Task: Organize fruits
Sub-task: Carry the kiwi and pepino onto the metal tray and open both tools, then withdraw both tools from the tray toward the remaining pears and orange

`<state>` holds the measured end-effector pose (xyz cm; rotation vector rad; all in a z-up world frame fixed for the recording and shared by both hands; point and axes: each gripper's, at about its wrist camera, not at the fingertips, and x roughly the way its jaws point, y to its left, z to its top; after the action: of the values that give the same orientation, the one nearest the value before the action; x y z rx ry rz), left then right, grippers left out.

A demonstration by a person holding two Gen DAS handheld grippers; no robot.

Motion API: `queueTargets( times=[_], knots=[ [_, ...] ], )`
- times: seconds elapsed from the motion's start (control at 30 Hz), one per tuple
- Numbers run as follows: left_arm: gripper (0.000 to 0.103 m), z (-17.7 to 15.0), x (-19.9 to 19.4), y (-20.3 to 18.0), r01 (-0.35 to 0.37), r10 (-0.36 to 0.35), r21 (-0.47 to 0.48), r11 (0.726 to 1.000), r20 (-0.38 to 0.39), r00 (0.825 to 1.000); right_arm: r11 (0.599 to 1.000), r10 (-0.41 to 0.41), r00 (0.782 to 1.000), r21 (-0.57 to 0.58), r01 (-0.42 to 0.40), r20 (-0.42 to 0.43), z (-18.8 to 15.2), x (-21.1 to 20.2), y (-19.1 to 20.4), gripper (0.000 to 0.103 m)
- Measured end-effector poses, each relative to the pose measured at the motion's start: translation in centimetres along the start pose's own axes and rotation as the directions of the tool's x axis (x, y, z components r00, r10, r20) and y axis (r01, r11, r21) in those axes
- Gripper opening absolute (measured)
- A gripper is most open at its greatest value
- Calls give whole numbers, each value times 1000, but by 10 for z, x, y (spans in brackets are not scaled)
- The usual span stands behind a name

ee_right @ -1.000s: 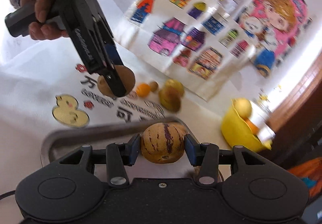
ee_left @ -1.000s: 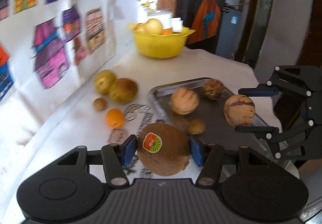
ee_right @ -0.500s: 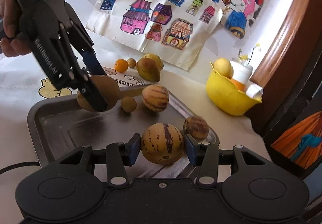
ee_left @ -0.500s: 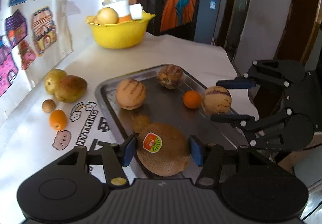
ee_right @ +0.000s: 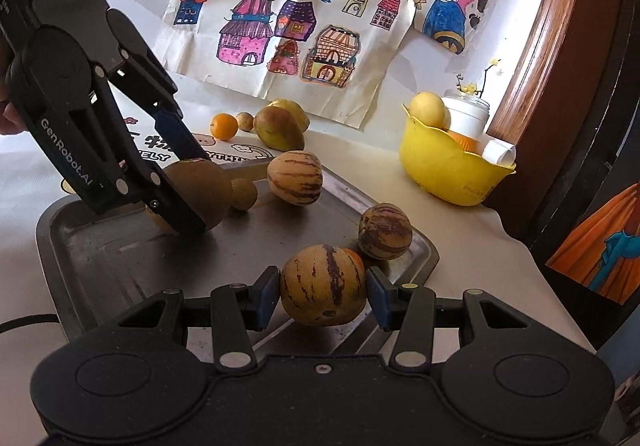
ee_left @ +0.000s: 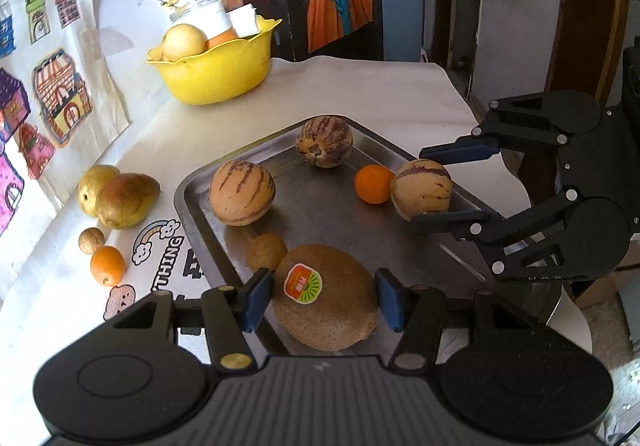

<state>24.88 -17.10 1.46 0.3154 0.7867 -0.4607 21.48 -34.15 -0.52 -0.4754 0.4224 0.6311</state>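
metal tray (ee_left: 200, 201) on white tablecloth, 2 striped pepino melons and 1 orange inside | left gripper (ee_left: 322, 300) clamped on brown kiwi (ee_left: 326, 298) over tray's near edge | right gripper (ee_right: 322, 296) clamped on striped pepino melon (ee_right: 322, 290) over tray

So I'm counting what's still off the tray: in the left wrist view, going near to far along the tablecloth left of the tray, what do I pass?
Small orange → small brown fruit → brown pear → yellow bowl.
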Motion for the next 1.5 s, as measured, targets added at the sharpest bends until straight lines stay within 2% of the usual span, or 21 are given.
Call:
queueTargets(
  times=[0.43, 0.7, 0.9, 1.07, 1.2, 1.3, 1.5],
  knots=[
    [61, -1, 0, -4, -17, 17, 40, 999, -1, 1000, 999, -30, 1000, -17, 30, 10, -4, -2, 9, 52],
    [65, -7, -6, -6, -12, 12, 21, 1000, 10, 1000, 998, -60, 998, -23, 61, 28, -2, -22, 16, 68],
    [76, -19, -24, -8, -17, 17, 2, 1000, 44, 999, 996, -89, 996, 1, 89, 27, -3, -44, 19, 78],
    [88, -36, -47, 2, -28, 38, -107, 994, 86, 996, 992, -105, 994, 73, 102, 32, -3, -68, 25, 89],
    [102, -56, -68, 7, -51, 82, -200, 978, 150, 985, 985, -117, 993, 135, 111, 33, -3, -89, 34, 97],
    [102, -72, -79, 8, -51, 97, -262, 964, 164, 982, 978, -115, 993, 178, 109, 25, -5, -102, 44, 102],
    [102, -104, -102, 5, -61, 131, -351, 934, 179, 975, 953, -117, 993, 279, 114, -6, -6, -121, 66, 102]
  ],
)
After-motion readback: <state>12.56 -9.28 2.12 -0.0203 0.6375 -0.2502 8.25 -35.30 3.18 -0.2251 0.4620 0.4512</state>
